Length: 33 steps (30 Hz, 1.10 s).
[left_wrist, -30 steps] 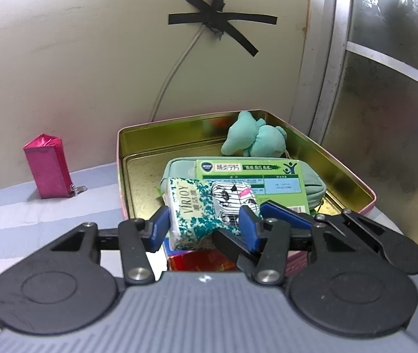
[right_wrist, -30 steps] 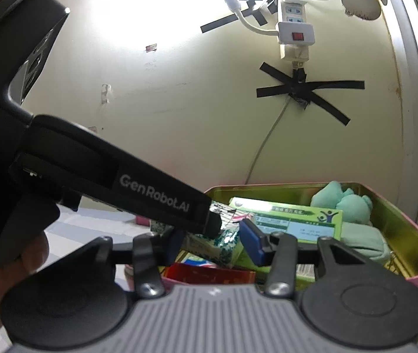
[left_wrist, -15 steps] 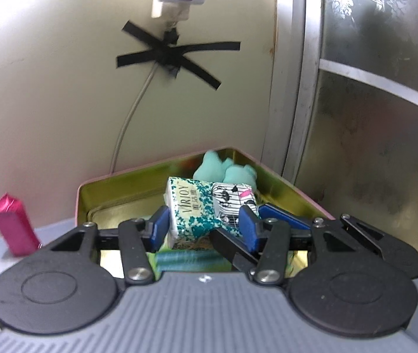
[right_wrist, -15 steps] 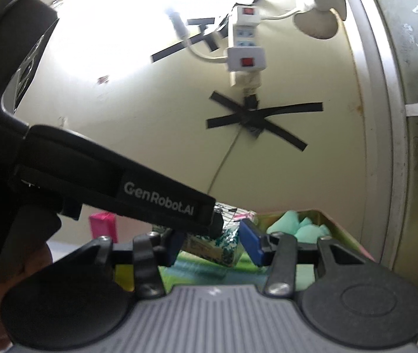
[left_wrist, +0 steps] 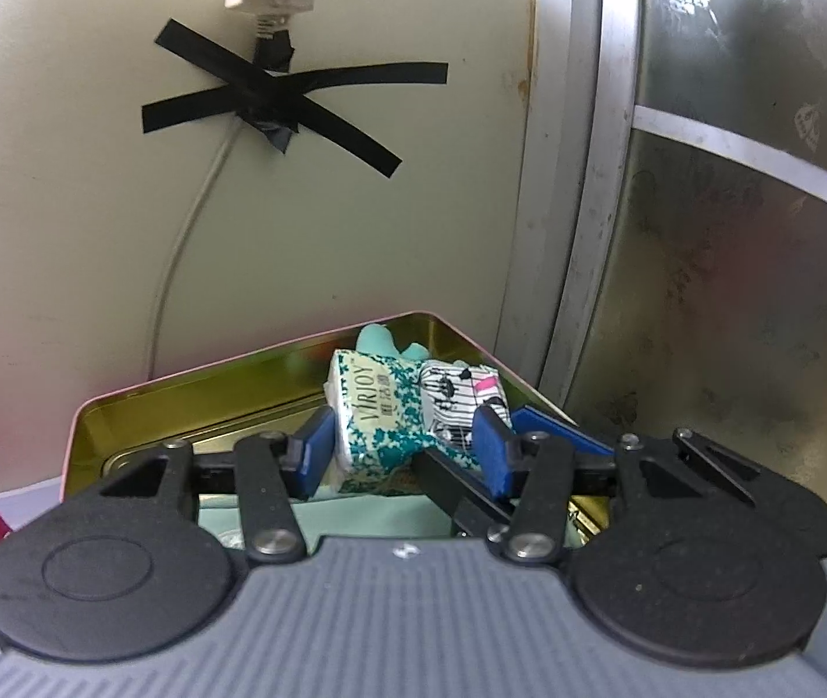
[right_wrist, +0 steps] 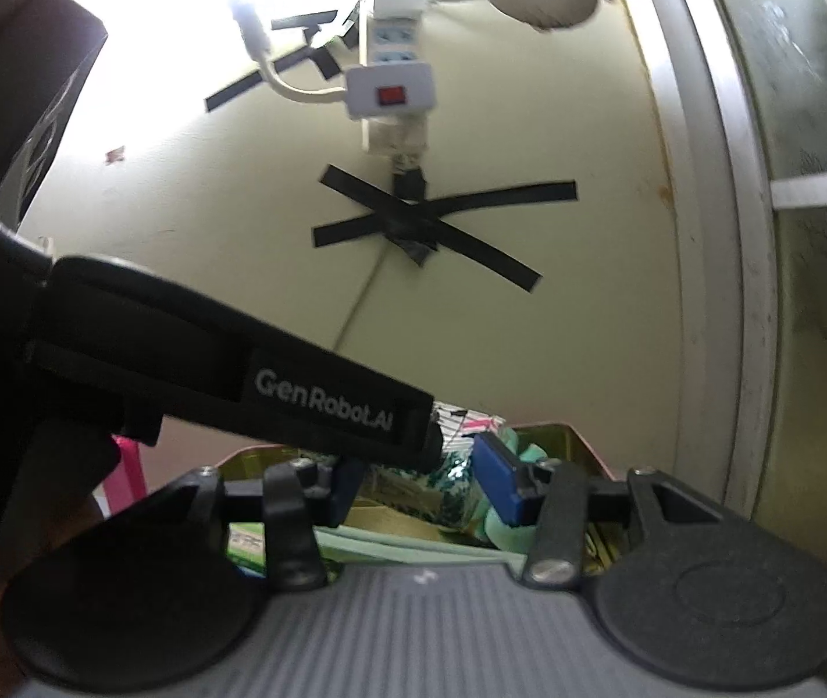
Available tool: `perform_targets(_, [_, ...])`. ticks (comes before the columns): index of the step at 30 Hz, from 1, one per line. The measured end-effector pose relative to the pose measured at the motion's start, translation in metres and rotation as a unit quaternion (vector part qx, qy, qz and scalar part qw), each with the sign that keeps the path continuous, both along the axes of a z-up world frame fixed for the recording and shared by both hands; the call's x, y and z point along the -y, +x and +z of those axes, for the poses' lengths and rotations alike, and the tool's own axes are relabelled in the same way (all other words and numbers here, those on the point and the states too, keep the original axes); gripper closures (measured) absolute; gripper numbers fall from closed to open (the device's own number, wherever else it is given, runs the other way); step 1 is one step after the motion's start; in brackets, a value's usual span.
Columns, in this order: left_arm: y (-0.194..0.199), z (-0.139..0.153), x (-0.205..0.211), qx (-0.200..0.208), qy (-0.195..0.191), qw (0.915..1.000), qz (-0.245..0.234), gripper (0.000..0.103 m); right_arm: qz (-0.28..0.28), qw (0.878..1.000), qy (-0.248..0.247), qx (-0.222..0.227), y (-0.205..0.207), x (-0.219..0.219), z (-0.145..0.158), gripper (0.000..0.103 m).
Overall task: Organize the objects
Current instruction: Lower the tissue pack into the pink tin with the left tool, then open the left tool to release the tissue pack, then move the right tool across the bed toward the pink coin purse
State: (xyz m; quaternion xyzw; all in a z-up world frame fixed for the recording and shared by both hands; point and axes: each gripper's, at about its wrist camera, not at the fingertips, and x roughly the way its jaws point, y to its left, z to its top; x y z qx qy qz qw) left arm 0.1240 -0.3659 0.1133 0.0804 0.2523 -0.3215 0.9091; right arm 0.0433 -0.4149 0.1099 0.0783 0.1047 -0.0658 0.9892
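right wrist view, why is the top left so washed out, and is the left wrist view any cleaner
Right wrist view: strong glare bleaches the wall at upper left, and the frame is slightly blurred. Left wrist view: even light, sharp on the tissue packs held in the left gripper; fisheye bends the door frame.
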Motion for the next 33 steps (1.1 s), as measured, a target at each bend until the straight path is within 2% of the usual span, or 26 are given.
perform_targets(5, [0.006,-0.007,0.005,-0.003,0.005,1.0,0.001,0.049,-0.003,1.0,0.007,-0.013,0.005,0.003,-0.007,0.059])
perform_targets(8, [0.009,-0.011,0.005,-0.007,0.009,0.9999,0.007,0.048,-0.005,1.0,0.004,-0.019,0.008,0.003,-0.012,0.054])
perform_targets(10, [0.007,-0.012,0.004,-0.001,0.015,0.9998,0.015,0.041,-0.014,1.0,0.001,-0.018,0.007,0.004,-0.014,0.045])
perform_targets(12, [0.004,-0.01,0.001,0.013,0.016,0.9996,0.017,0.032,-0.01,1.0,0.006,-0.011,0.002,0.007,-0.013,0.043])
perform_targets(14, [0.0,-0.004,-0.007,0.023,0.008,0.9995,0.022,0.03,-0.01,1.0,0.001,0.001,-0.005,0.006,-0.01,0.042])
perform_targets(17, [-0.01,0.013,-0.032,0.039,-0.014,0.9985,0.035,0.03,-0.013,1.0,-0.007,0.023,-0.014,0.004,-0.006,0.042])
perform_targets(20, [-0.021,0.023,-0.059,0.046,-0.016,0.9967,0.064,0.03,-0.037,0.999,-0.01,0.034,-0.018,0.007,-0.007,0.042])
perform_targets(23, [-0.033,0.023,-0.087,0.036,-0.01,0.9953,0.089,0.03,-0.06,0.997,0.027,0.037,-0.022,0.019,-0.007,0.042])
perform_targets(26, [-0.052,0.015,-0.114,0.021,-0.007,0.9942,0.106,0.03,-0.08,0.993,0.071,0.056,-0.042,0.027,-0.003,0.041])
perform_targets(29, [-0.074,0.001,-0.14,0.027,0.009,0.9923,0.12,0.03,-0.075,0.989,0.107,0.064,-0.068,0.025,-0.004,0.041])
perform_targets(33, [-0.094,-0.025,-0.172,0.015,0.038,0.9889,0.143,0.03,-0.057,0.993,0.098,0.039,-0.093,0.003,-0.016,0.041])
